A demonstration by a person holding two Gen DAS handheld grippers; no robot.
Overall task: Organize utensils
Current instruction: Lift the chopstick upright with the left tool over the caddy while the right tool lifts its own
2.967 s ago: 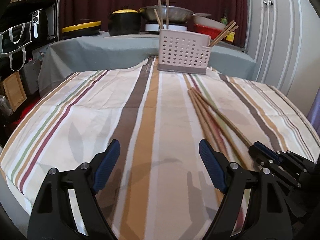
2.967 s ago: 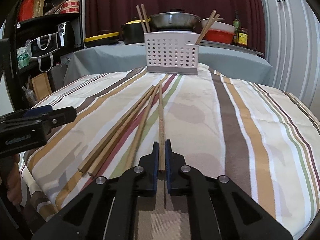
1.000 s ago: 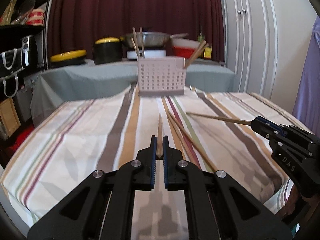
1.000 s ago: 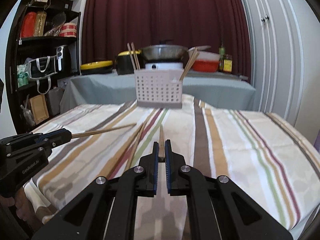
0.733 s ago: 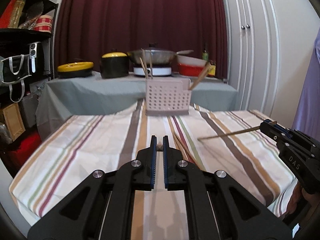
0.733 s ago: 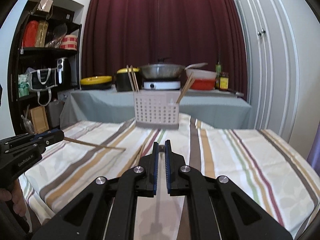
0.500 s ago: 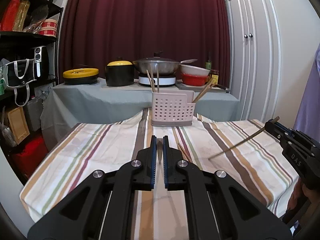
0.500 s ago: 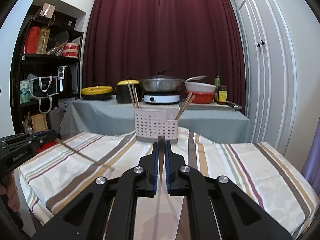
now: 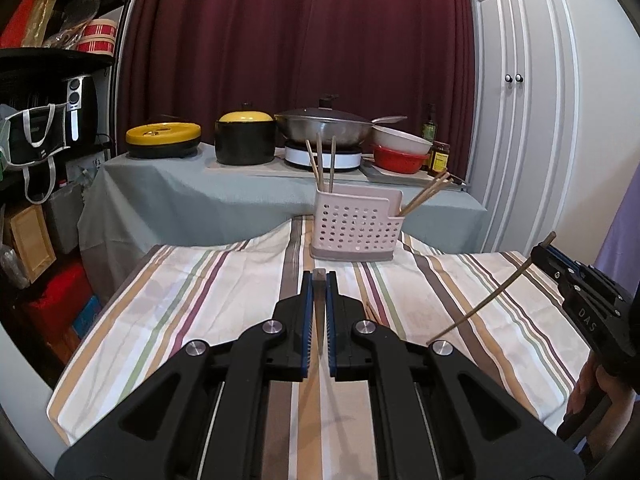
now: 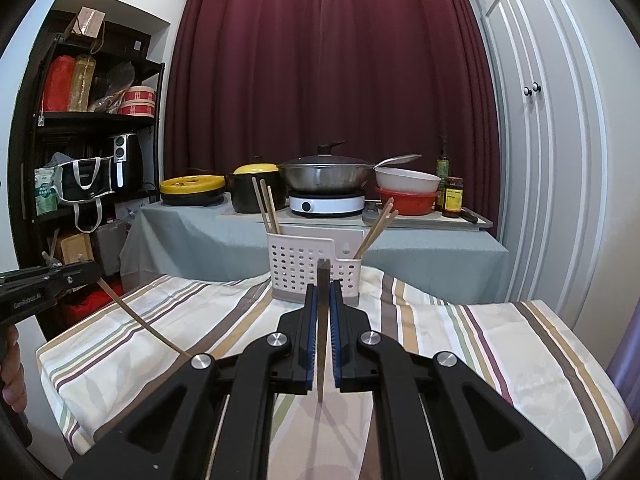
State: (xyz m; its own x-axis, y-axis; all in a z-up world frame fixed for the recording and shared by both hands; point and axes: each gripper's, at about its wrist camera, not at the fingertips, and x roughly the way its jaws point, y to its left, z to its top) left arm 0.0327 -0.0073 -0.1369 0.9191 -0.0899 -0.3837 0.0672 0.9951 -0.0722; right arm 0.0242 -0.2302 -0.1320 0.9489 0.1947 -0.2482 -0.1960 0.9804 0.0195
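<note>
Right wrist view – perforated caddy (image 10: 304, 266) ahead, held chopstick (image 10: 322, 320) crossing it.

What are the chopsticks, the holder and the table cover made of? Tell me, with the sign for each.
Chopsticks: likely wood or bamboo, matte; tan and thin, no shine.
Utensil holder: moulded plastic, pale and smooth; regular punched holes, darker base.
Tablecloth: woven fabric, matte; printed stripes, soft wrinkles, draped edge.
Both grippers' jaws are shut on one chopstick each.
</note>
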